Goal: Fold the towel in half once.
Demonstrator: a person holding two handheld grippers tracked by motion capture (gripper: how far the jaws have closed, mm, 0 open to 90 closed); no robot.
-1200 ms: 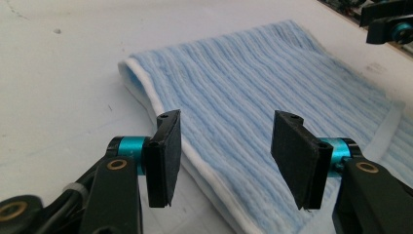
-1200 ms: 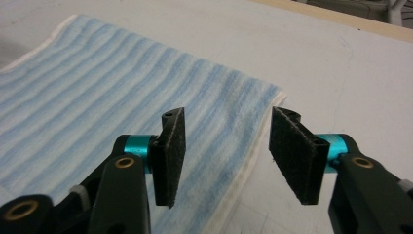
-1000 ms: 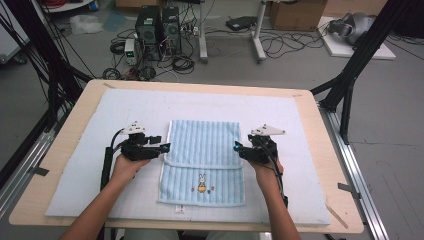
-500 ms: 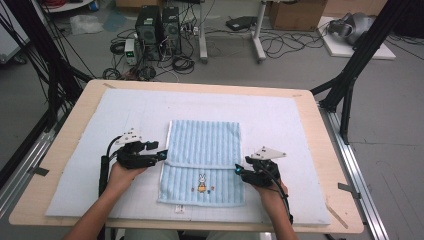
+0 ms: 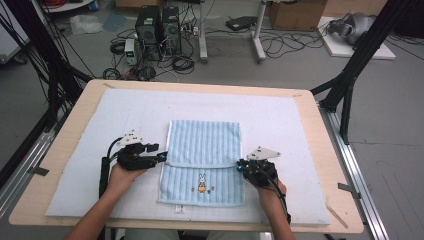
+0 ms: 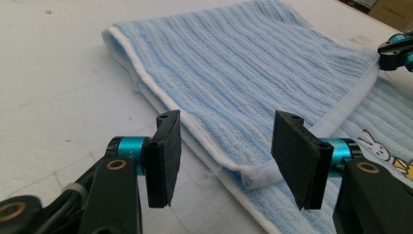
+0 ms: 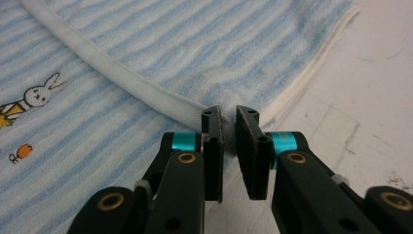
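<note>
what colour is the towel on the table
Light blue with paler stripes and a white hem; the towel shows best in the right gripper view.

Towel point(image 5: 205, 150): laid folded on the white mat point(image 5: 300, 125)
Left gripper point(image 5: 162, 156): held at its left edge
Right gripper point(image 5: 240, 167): held at its right edge

Grey floor point(image 5: 300, 70) strewn with cables point(image 5: 280, 45), computer towers point(image 5: 159, 25) beyond the wooden table point(image 5: 75, 115).
</note>
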